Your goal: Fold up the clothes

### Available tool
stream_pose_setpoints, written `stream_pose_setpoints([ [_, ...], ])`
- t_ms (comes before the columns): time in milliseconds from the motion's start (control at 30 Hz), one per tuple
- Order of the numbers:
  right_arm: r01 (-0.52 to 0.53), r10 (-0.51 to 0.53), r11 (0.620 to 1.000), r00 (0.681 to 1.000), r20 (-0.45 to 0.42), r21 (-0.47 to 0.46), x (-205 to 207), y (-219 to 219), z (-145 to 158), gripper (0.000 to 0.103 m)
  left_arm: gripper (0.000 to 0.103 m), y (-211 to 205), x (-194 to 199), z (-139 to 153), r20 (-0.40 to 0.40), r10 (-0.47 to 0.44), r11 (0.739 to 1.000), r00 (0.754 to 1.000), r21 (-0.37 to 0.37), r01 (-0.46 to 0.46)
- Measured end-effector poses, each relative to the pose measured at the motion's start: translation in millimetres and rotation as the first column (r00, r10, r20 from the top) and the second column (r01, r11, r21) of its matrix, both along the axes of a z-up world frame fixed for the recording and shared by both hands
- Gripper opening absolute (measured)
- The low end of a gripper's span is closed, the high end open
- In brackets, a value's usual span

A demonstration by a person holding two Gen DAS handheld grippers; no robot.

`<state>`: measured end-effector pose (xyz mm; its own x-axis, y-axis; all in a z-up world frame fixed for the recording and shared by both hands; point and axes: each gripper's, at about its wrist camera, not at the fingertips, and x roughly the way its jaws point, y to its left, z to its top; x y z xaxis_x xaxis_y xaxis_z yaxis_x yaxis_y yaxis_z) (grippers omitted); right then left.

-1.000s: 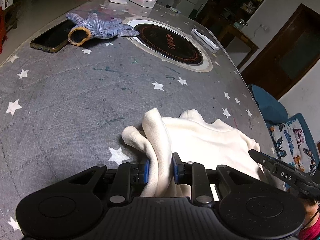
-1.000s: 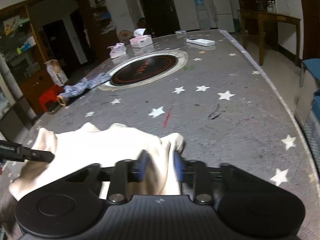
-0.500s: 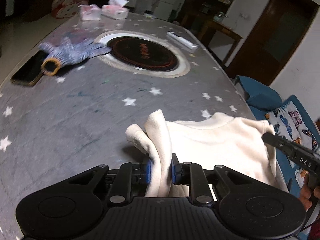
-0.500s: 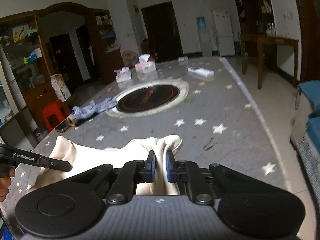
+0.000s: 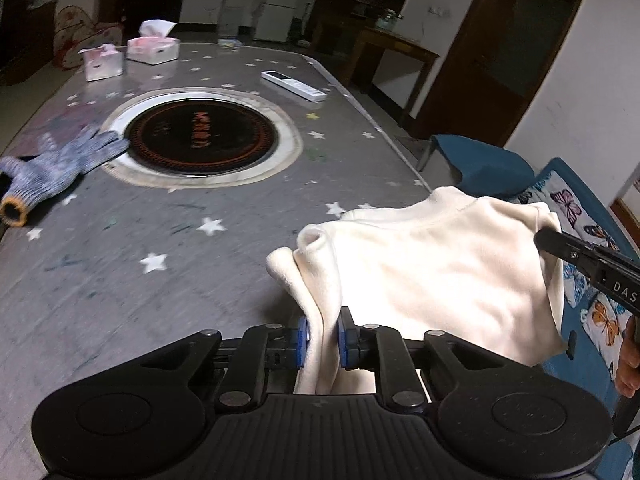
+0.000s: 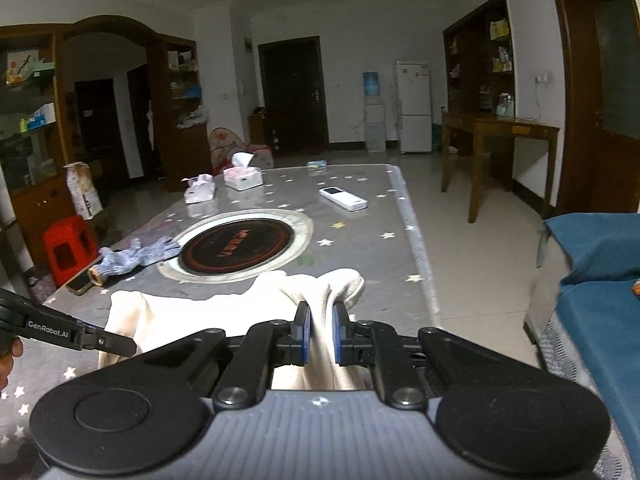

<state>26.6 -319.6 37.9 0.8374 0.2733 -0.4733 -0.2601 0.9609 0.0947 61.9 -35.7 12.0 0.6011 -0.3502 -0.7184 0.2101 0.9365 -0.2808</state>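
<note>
The left gripper (image 5: pixel 323 338) pinches a bunched edge of the cream garment (image 5: pixel 432 268), and the right gripper (image 6: pixel 320 334) is pressed onto another bunched edge of it; the cloth hangs stretched between them above the near end of the star-patterned worktop (image 5: pixel 120 272). Taking the round black hob (image 5: pixel 202 136) set in the worktop as landmark: a blue knit glove (image 5: pixel 52 164) lies touching its left rim, a white remote (image 5: pixel 293 85) lies beyond it to the right, and two tissue boxes (image 5: pixel 152 49) stand beyond it to the left. The garment is nearer than the hob, apart from all of these.
</note>
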Motion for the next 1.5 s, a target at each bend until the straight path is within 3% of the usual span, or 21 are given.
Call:
stream_pose_setpoints([
  [533,0.064,-0.065,0.998,0.996,-0.066,-0.017,25,-31,-31,0.009,0.016,-35,29,-17,-0.034,-0.036,0.997,0.999,0.068,0.039],
  [733,0.072,-0.076,0.997,0.992,-0.100,-0.041,38,-34,-45,0.009,0.016,-36,36,-24,-0.053,-0.029,0.996,0.998,0.083,0.033],
  [967,0.080,-0.088,0.995,0.985,-0.151,-0.063,53,-35,-65,0.010,0.026,-34,41,-32,-0.065,-0.013,0.994,0.998,0.109,0.020],
  [1200,0.086,-0.099,0.992,0.981,-0.165,-0.089,58,-38,-71,0.014,0.024,-30,44,-40,-0.072,-0.015,0.995,0.997,0.101,0.022],
  [1500,0.012,-0.023,0.998,0.985,-0.171,-0.061,61,-21,-67,0.014,0.024,-20,47,-41,-0.058,0.011,0.991,0.998,0.132,-0.003],
])
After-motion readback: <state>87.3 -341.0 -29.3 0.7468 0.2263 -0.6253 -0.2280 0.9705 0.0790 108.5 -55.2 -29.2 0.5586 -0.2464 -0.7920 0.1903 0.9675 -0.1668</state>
